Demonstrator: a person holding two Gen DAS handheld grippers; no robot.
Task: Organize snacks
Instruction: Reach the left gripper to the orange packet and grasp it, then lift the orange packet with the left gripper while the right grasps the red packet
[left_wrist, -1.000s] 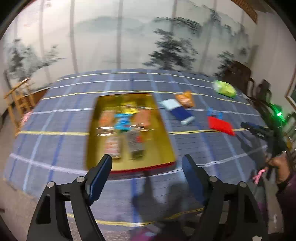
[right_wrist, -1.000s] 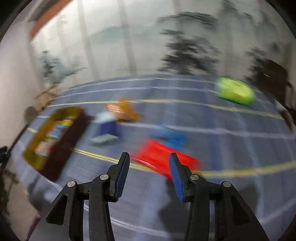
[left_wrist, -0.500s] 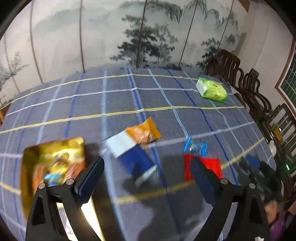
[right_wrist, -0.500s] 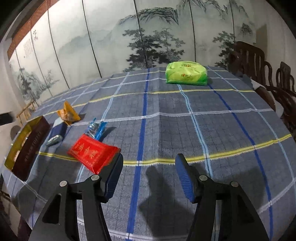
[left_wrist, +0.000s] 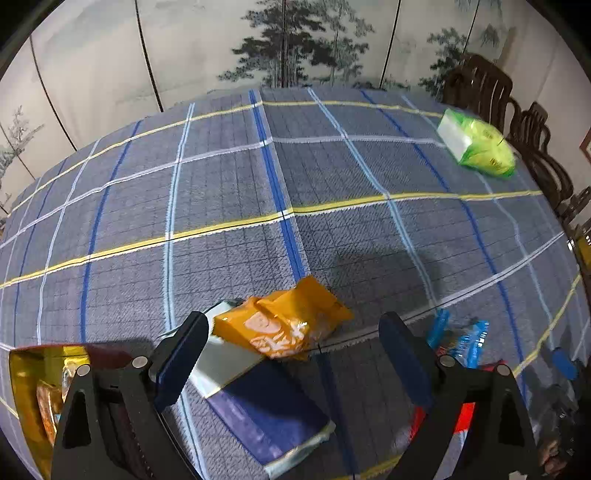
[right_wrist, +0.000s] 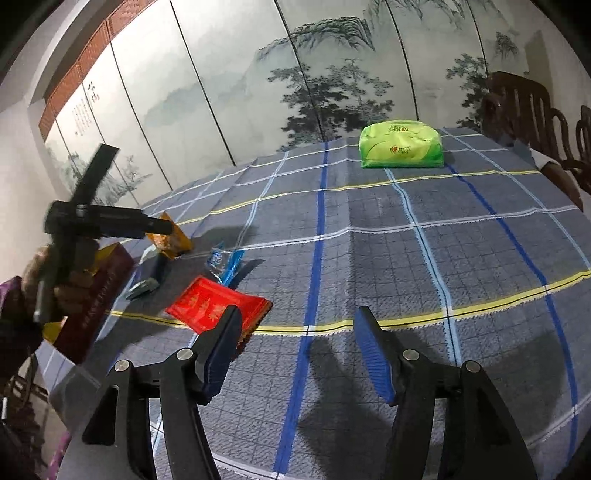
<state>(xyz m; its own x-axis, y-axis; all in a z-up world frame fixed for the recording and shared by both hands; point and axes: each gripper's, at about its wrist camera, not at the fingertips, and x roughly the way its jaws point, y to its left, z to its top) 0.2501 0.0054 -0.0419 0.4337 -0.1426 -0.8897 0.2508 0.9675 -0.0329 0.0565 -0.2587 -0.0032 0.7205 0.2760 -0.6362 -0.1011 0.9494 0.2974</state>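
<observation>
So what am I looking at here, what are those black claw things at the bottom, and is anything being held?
They are handheld two-finger grippers, one in each of a person's hands, each carrying a camera looking along its fingers. The left gripper is open above an orange snack packet overlapping a blue-and-white pack; a gold tray sits at its left. The right gripper is opening, empty, beside a red packet. Also on the checked tablecloth: a blue wrapper and a green pack. Nothing is held.
</observation>
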